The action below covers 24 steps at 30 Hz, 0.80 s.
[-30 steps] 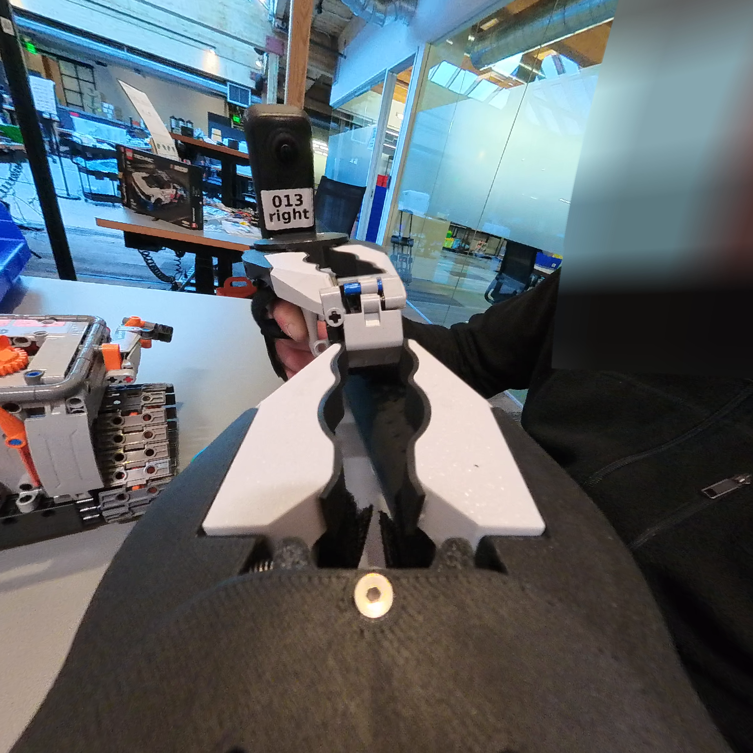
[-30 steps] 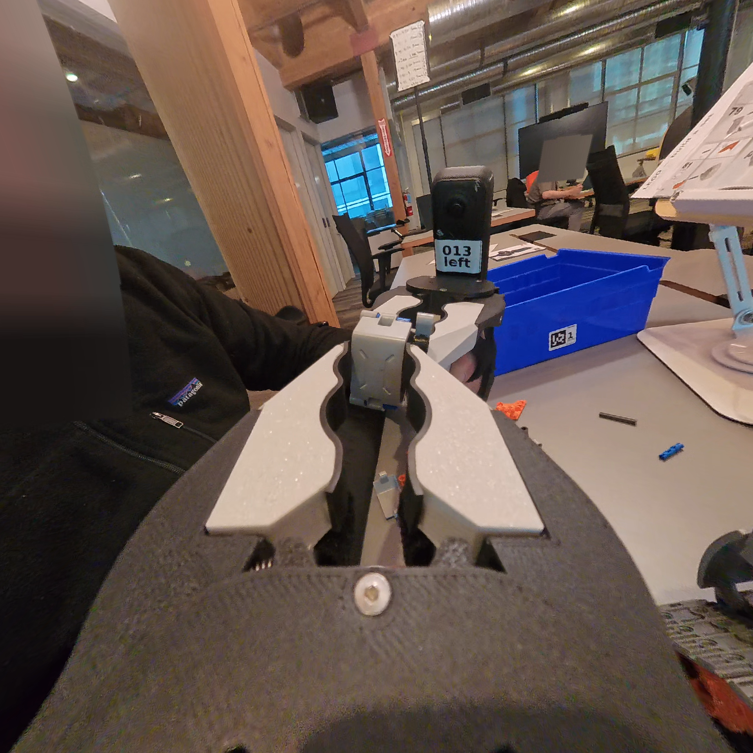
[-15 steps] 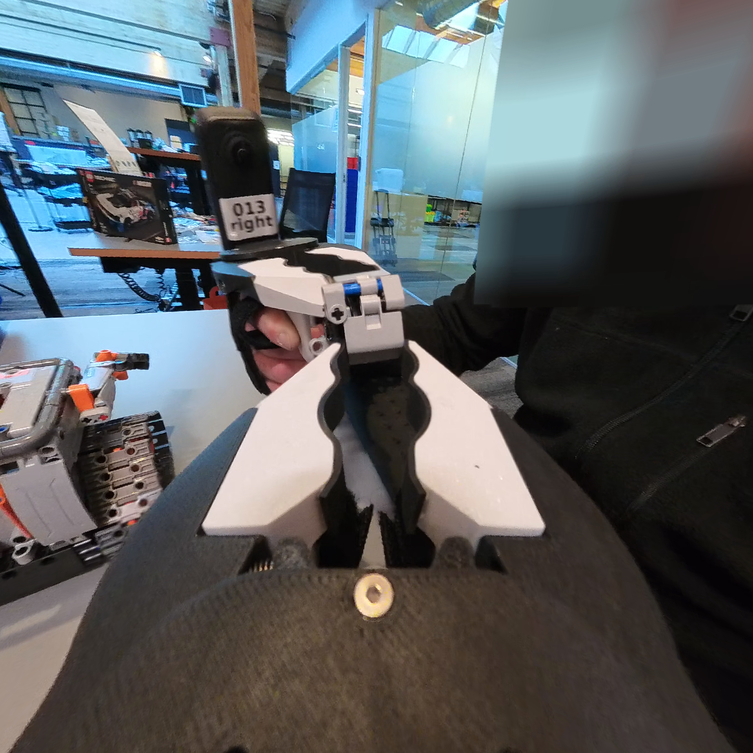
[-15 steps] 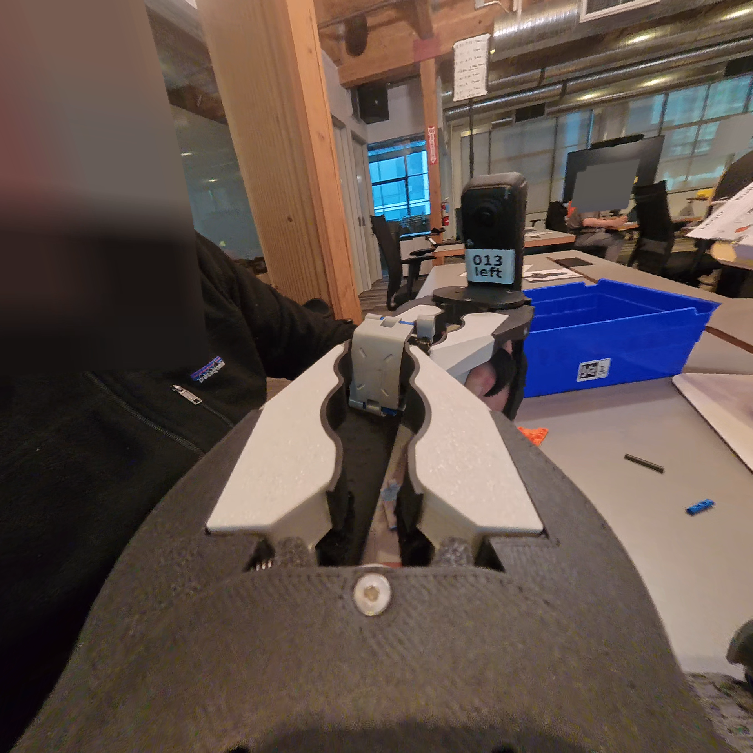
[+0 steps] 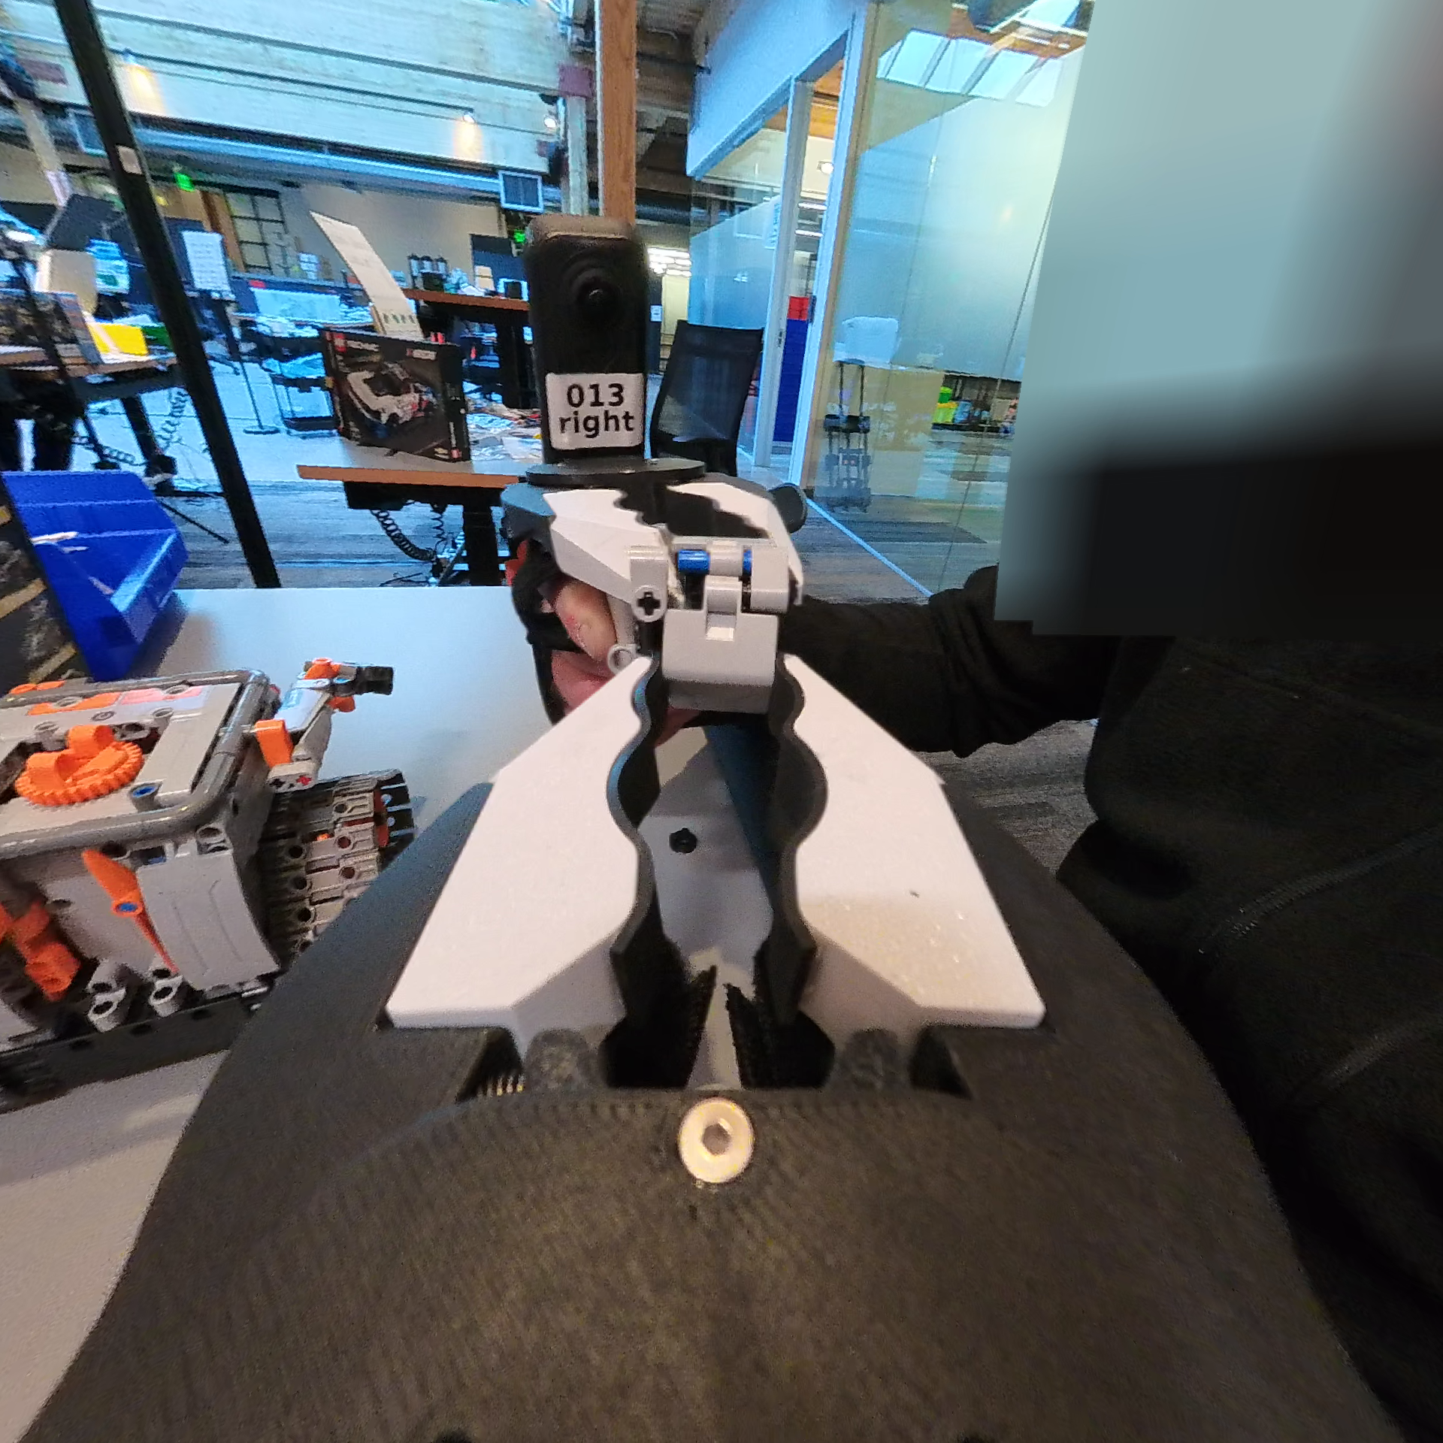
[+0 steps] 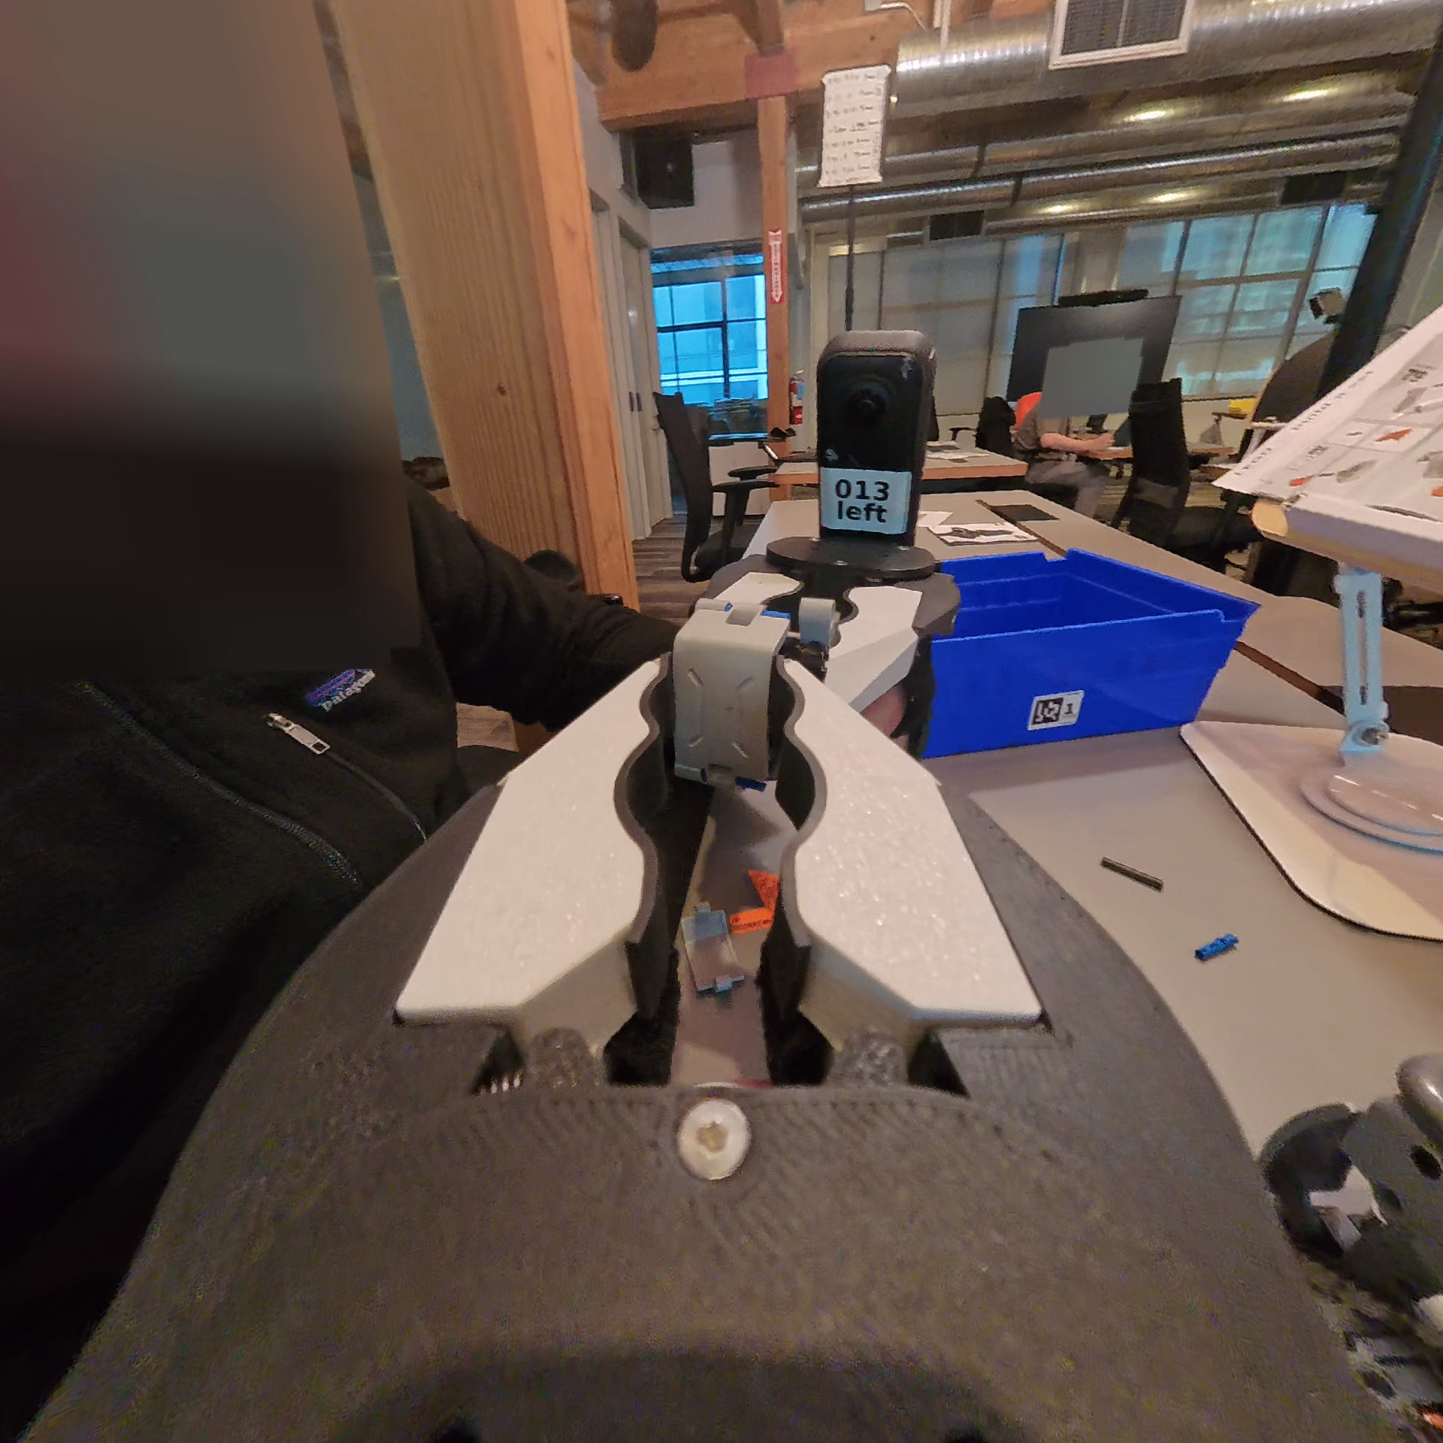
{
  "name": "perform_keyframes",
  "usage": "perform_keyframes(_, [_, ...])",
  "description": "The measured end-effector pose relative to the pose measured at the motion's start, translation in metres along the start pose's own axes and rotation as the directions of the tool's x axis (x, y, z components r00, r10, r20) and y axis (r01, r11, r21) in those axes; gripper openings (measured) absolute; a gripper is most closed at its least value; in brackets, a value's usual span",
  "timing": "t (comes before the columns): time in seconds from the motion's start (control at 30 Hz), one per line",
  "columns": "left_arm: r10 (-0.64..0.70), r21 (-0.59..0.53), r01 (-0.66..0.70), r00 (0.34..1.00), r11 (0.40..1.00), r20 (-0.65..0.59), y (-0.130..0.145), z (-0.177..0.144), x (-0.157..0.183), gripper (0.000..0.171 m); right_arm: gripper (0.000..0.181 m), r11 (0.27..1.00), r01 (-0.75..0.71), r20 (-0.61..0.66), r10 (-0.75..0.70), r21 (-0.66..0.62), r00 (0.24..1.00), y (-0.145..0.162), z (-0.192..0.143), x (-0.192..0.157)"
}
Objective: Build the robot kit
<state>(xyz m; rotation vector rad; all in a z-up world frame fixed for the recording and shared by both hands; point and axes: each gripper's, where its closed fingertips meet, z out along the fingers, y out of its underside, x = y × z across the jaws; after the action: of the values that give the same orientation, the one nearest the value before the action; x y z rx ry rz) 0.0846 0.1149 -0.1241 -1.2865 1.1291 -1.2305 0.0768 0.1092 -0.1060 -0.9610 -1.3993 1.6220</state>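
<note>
A small grey brick assembly (image 5: pixel 718 648) with blue pins is held in the air between the two grippers, which face each other tip to tip. My left gripper (image 5: pixel 714 687) is shut on its lower grey panel. The right gripper (image 5: pixel 703 562), held by a hand, grips its upper end from the far side. In the right wrist view my right gripper (image 6: pixel 722 726) is shut on the grey panel (image 6: pixel 722 703), and the left gripper (image 6: pixel 812 617) holds the far end. A person in a black jacket (image 6: pixel 234 781) stands close behind.
A grey and orange tracked brick vehicle (image 5: pixel 140 843) stands on the grey table (image 5: pixel 437 648) at the left. A blue bin (image 6: pixel 1077 648), a booklet on a white stand (image 6: pixel 1366 484), a black axle (image 6: pixel 1131 873), a blue piece (image 6: pixel 1216 945) and orange pieces (image 6: pixel 761 898) lie on the table. My two grippers' fingertips are within a few centimetres of each other.
Both grippers keep their hold on the grey assembly. The pair swung toward the person, then back toward the table. The tracked vehicle and blue bin now show larger in the left wrist view.
</note>
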Motion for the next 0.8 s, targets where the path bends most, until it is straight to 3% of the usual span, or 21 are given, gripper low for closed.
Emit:
perform_keyframes(0.3, [0.075, -0.032, -0.078, 0.994, 0.996, -0.082, 0.000, 0.005, 0.021, 0.023, 0.021, 1.000, 0.009, 0.139, -0.012, 0.023, 0.990, -0.001, 0.002, -0.021])
perform_keyframes(0.53, [-0.041, 0.032, 0.041, 0.999, 0.999, -0.021, -0.004, -0.001, -0.003, 0.024, 0.023, 0.999, 0.010, -0.026, -0.009, 0.043, 1.000, -0.004, -0.001, 0.005])
perform_keyframes(0.8, [0.015, 0.062, -0.018, 0.999, 0.998, 0.038, -0.008, -0.008, -0.014, 0.024, 0.022, 0.979, 0.189, -0.186, -0.201, -0.081, 0.962, -0.003, 0.000, 0.011])
